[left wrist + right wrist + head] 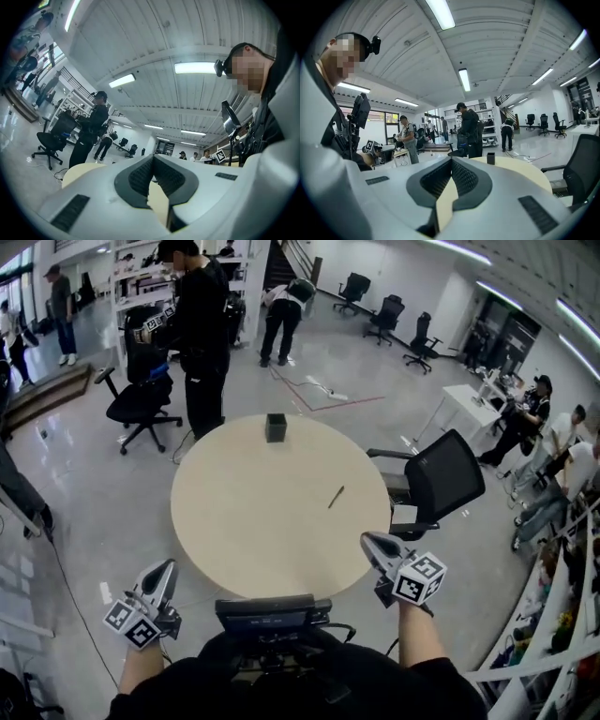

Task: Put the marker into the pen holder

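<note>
A dark marker (336,497) lies on the round beige table (253,521), right of its middle. The black pen holder (275,427) stands upright near the table's far edge, apart from the marker; it also shows in the right gripper view as the pen holder (491,158). My left gripper (167,567) hovers off the table's near left edge, jaws together and empty. My right gripper (368,539) is at the near right edge, a good way short of the marker, also shut on nothing. In both gripper views the jaws of the left gripper (153,158) and the right gripper (451,159) meet at the tips.
A black office chair (441,479) stands against the table's right side. A person in black (202,334) stands just behind the table's far left, next to another chair (141,399). A dark device (267,615) sits at my chest. More people and desks fill the room.
</note>
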Action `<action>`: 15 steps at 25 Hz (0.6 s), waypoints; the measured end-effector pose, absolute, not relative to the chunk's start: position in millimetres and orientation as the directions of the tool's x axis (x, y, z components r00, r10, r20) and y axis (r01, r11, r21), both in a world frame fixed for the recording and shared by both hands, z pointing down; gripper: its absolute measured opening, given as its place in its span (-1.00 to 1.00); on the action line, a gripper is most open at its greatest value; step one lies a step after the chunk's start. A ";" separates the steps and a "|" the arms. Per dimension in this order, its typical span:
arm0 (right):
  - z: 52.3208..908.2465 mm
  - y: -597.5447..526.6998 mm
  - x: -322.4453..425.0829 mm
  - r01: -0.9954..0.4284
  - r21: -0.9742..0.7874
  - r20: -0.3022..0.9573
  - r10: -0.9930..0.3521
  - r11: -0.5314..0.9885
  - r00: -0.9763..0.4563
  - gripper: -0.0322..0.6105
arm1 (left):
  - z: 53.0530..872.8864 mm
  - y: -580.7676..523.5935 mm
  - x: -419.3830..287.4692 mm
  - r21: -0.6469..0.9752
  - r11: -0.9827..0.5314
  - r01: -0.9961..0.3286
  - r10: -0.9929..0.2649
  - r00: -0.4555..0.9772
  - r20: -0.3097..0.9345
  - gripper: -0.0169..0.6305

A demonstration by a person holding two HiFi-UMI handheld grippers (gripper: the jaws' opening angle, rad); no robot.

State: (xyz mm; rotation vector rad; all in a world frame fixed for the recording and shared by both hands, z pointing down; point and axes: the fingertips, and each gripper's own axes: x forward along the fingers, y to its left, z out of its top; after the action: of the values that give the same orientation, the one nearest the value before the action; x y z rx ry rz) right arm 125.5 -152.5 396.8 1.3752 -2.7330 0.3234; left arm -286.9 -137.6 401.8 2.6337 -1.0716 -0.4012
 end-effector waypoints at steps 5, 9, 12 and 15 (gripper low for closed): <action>399.7 -193.2 117.7 -0.797 -0.161 0.162 -0.781 0.582 -0.603 -0.89 | 410.2 -177.3 -293.5 0.376 -0.680 -0.629 -0.715 0.683 -0.151 -0.94; 417.0 -225.0 133.5 -0.780 -0.192 0.162 -0.765 0.596 -0.624 -0.89 | 417.8 -199.7 -274.9 0.379 -0.664 -0.645 -0.727 0.675 -0.125 -0.94; 428.7 -248.6 147.5 -0.760 -0.216 0.158 -0.746 0.613 -0.647 -0.89 | 418.7 -215.9 -260.2 0.369 -0.648 -0.666 -0.745 0.656 -0.123 -0.94; 428.7 -278.2 176.0 -0.757 -0.241 0.139 -0.750 0.608 -0.647 -0.89 | 408.9 -244.1 -233.0 0.381 -0.644 -0.663 -0.748 0.649 -0.137 -0.94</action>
State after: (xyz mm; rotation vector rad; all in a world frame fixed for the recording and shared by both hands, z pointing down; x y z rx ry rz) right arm 176.0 -278.2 428.7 1.3095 -2.7953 0.4364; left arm -233.0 -244.1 408.9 2.5726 -1.1317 -0.4088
